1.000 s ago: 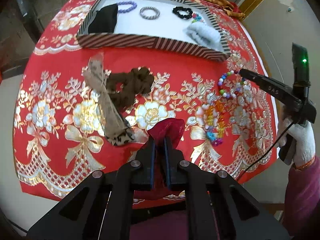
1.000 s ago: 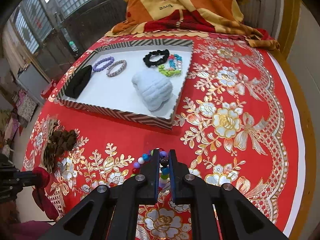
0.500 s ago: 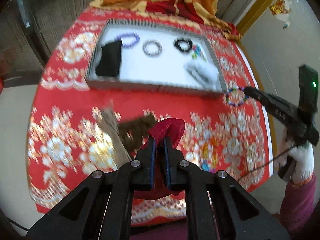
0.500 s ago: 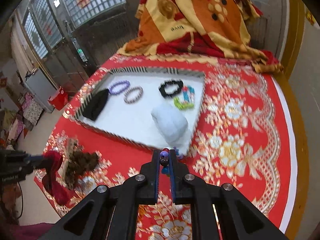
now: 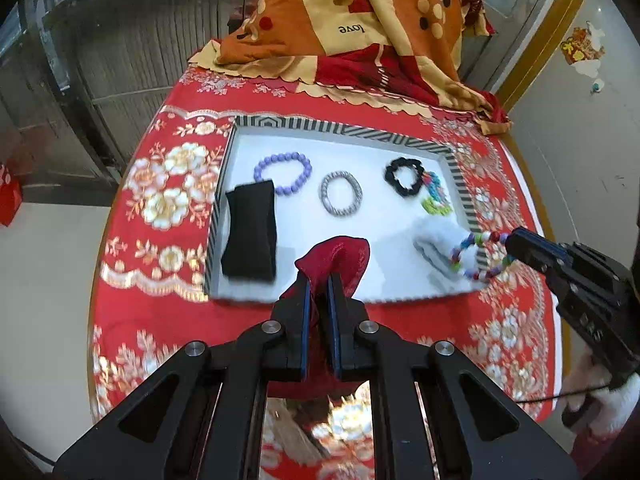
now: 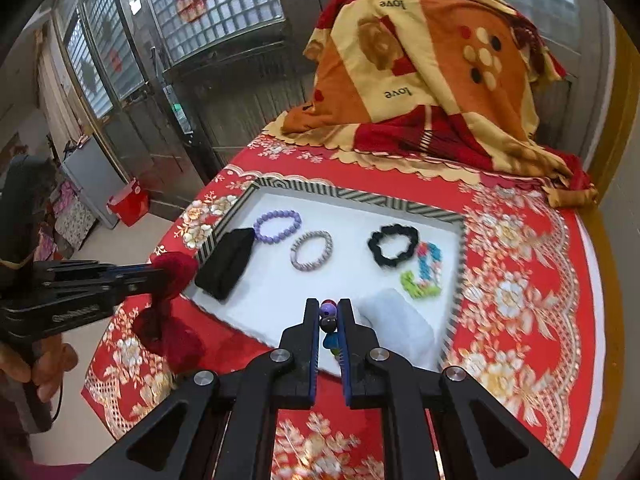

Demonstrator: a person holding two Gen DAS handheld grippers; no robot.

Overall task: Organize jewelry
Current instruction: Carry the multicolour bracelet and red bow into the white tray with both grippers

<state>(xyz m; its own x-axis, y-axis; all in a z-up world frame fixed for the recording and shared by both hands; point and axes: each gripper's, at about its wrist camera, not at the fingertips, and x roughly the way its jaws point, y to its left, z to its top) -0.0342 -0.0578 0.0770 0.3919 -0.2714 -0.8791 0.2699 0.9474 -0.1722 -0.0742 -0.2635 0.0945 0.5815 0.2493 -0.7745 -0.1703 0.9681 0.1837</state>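
Left gripper pinches red scrunchie above near edge of striped tray. Right gripper clamps multicolor bead bracelet over tray's near right corner, above white fluffy item. Purple bracelet, silver bracelet, black scrunchie lie in tray.

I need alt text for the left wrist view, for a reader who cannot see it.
The left gripper is shut on a red scrunchie held near a striped tray on a red floral tablecloth. At right, the right gripper holds a multicolored bead bracelet over the tray's corner.
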